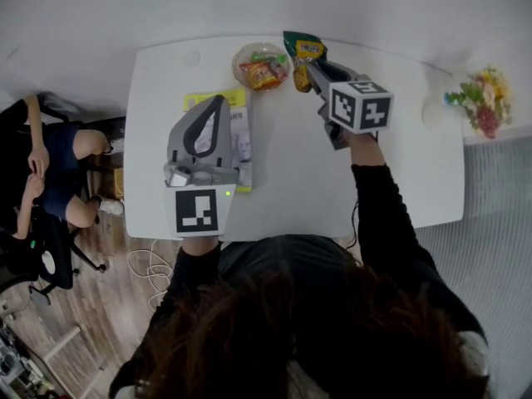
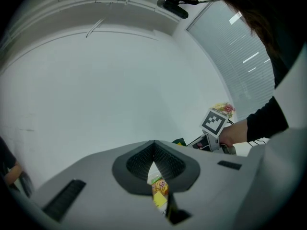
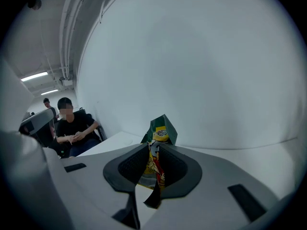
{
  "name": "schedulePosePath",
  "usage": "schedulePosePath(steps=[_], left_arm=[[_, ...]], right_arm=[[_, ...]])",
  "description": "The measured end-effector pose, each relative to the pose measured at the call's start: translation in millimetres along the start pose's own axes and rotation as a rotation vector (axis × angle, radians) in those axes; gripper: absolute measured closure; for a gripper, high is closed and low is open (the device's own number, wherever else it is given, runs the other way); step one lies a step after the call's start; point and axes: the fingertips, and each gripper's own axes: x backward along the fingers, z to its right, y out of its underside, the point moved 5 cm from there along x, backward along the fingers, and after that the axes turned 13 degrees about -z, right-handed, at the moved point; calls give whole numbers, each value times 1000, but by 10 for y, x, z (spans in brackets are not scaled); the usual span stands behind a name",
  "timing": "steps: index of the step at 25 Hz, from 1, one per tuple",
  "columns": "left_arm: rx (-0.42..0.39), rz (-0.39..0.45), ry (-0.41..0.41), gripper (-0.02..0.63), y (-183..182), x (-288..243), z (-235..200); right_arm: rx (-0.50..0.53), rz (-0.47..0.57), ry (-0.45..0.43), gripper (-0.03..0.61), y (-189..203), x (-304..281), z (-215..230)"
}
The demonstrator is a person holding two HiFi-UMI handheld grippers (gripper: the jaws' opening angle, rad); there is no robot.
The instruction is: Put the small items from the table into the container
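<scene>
**Progress:** Well advanced, not complete (judgement).
- Clear container (image 1: 238, 56) at far centre of table (image 1: 332, 189), already holding several snack pkts (image 1: 263, 73).
- One more green-yellow pkt (image 1: 304, 48) clamped in right gripper (image 1: 309, 66), held just right of container rim and not yet inside.
- Nearer and to the left, left gripper (image 1: 218, 100) with jaw tips together, gripping nothing, hovering over a flat yellow-white booklet (image 1: 242, 131).

**Remaining:** Carry held pkt over rim and let go. No other loose small items seen on table. Cannot tell whether booklet counts as an item.

**View comparison:**
- Head view: only one giving full layout, i.e. container, both grippers and booklet, plus flowers (image 1: 480, 98) far right and seated person (image 1: 50, 165) off table's left edge. Pad contact on pkt not readable here.
- Right gripper view: confirms pads pressed on lower part of pkt, with its top sticking up beyond jaws. Container absent from it.
- Left gripper view: only a narrow slit between jaws, with scraps of coloured packaging beyond. Right gripper's marker cube and hand visible off to the right. Booklet not identifiable.
</scene>
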Motion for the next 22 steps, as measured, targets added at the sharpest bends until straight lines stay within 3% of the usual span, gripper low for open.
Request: schedulePosePath(steps=[8,22], left_arm=[[16,-10,-7,612,65,-93,-136],[48,-43,-11,612,207,-244,-330]], right_arm=[[58,-60,-47,492,-186,-517,-226],[17,-130,-84,492,-45,-1187,-198]])
